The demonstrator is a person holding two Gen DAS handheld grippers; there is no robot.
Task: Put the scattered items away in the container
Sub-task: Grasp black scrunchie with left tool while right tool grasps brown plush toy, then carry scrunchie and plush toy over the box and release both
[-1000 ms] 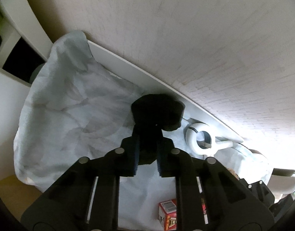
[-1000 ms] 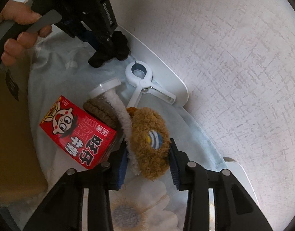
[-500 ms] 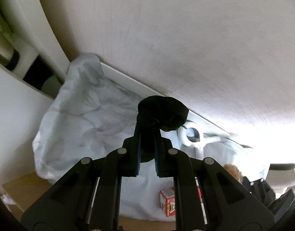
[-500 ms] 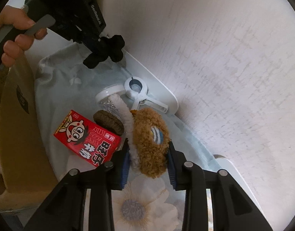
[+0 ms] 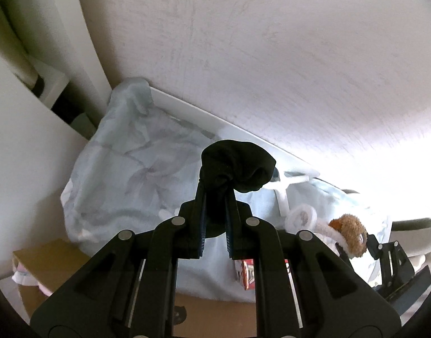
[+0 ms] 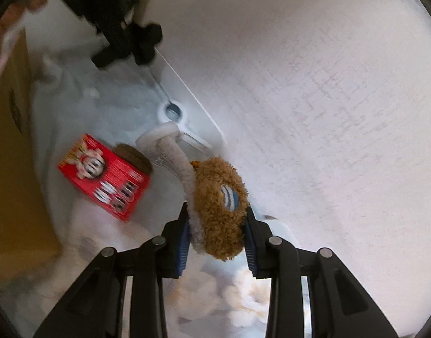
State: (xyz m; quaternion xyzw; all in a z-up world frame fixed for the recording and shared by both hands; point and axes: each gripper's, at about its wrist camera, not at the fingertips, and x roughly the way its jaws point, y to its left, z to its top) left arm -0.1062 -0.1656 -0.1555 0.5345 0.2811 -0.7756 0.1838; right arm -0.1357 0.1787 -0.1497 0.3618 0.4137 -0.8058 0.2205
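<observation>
My left gripper (image 5: 216,197) is shut on a bunched black cloth (image 5: 238,169) and holds it in the air above the pale blue sheet (image 5: 131,174). The right wrist view shows that gripper (image 6: 122,39) and the black cloth (image 6: 147,39) at the top left. My right gripper (image 6: 216,214) is shut on a brown plush toy (image 6: 218,197) with a white fuzzy band, lifted off the sheet. From the left wrist, the plush toy (image 5: 350,233) sits low on the right. A cardboard box (image 6: 9,169) stands along the sheet's left side.
On the sheet lie a red drink carton (image 6: 105,174), a brown round piece (image 6: 133,160), a clear jar with a white lid (image 6: 156,140) and a white clip (image 6: 173,112). A white ledge (image 5: 201,115) and a textured wall bound the far side. The cardboard box (image 5: 52,259) holds pink-white fabric.
Both grippers have risen with their loads. The black cloth has come up off the sheet, and the plush toy has lifted away from the carton and jar.
</observation>
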